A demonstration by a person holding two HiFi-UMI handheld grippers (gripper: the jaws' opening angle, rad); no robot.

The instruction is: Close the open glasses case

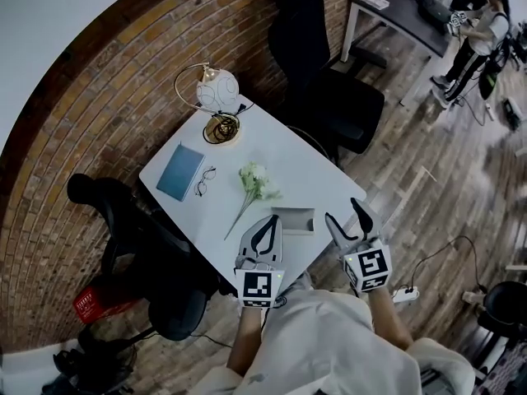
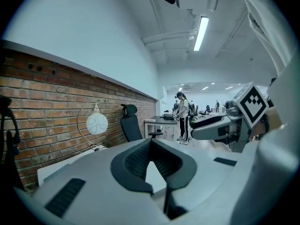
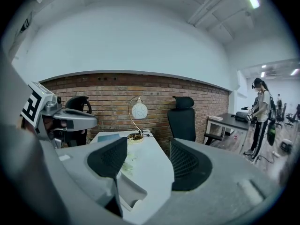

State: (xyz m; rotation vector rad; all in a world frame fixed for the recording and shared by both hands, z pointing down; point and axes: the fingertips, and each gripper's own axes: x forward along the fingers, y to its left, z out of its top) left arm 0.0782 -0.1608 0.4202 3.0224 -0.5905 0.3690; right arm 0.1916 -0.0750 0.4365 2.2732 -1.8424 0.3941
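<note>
The open grey glasses case (image 1: 293,220) lies near the front edge of the white table (image 1: 321,179). My left gripper (image 1: 267,223) hovers just left of it, its fingertips touching and nothing between them. My right gripper (image 1: 344,211) hangs just right of the case, open and empty. In the right gripper view the case (image 3: 127,191) shows low between the spread jaws of the right gripper (image 3: 148,144). The left gripper view shows the left gripper (image 2: 151,142) pointing level over the table, so the case is hidden there.
On the table are a globe lamp (image 1: 217,91), a blue notebook (image 1: 180,171), a pair of glasses (image 1: 203,180) and a white flower sprig (image 1: 255,183). Black office chairs (image 1: 329,89) stand behind and to the left. A person (image 1: 478,31) stands far right.
</note>
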